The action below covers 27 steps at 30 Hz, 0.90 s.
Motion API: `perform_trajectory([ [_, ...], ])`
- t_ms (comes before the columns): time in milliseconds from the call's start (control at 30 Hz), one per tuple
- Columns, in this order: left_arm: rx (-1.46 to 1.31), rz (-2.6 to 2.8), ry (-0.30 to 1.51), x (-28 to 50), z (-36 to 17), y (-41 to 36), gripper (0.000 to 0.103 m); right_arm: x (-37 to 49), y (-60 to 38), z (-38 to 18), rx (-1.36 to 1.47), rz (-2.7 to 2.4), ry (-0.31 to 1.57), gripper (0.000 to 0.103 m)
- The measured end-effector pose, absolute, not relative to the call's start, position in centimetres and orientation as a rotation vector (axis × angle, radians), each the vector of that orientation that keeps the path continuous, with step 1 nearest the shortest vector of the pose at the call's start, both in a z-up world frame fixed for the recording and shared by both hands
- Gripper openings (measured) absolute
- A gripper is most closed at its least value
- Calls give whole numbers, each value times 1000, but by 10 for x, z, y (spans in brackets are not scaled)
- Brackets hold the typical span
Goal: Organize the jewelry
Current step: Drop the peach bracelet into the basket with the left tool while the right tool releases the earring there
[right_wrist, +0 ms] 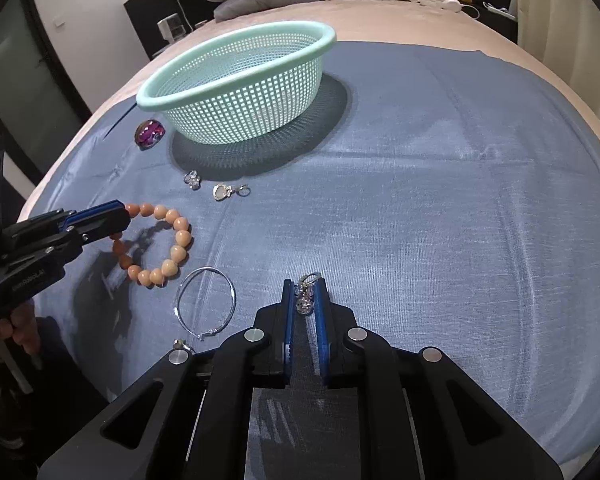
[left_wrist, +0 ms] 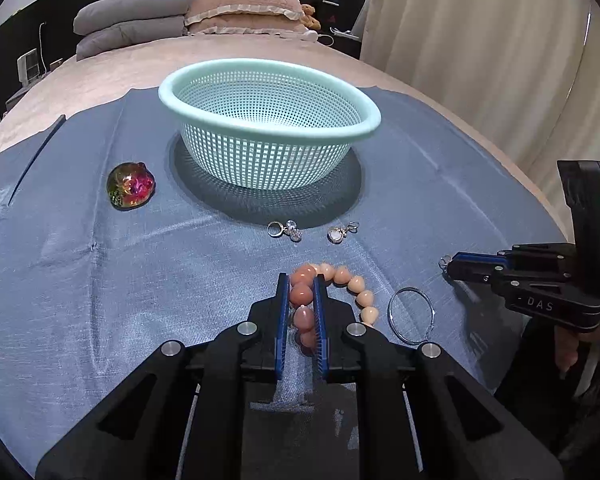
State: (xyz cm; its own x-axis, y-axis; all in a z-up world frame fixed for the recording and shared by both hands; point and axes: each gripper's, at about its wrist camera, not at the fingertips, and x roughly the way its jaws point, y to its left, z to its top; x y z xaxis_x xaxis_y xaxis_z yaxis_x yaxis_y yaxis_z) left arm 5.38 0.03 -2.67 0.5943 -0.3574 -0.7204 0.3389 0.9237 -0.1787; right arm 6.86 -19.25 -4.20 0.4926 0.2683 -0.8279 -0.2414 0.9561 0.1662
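Now both grippers clamped: left gripper [left_wrist: 301,280] on bead bracelet [left_wrist: 342,280] (pink beads), right gripper [right_wrist: 304,285] on crystal earring [right_wrist: 305,298].

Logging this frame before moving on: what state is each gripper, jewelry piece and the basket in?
left gripper: shut on bead bracelet
right gripper: shut on crystal earring
basket: upright, empty
silver bangle: flat on cloth
two earrings: loose by basket
iridescent stone: untouched
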Motion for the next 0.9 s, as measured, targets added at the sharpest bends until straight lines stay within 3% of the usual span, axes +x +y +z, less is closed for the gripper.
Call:
perform_trajectory([
  [533, -7, -473, 683, 49, 44, -4, 12, 78, -199, 18, 129, 445, 876, 9],
  [900, 60, -459, 585, 101, 90, -10, 12, 144, -163, 68, 79, 464, 755, 9],
])
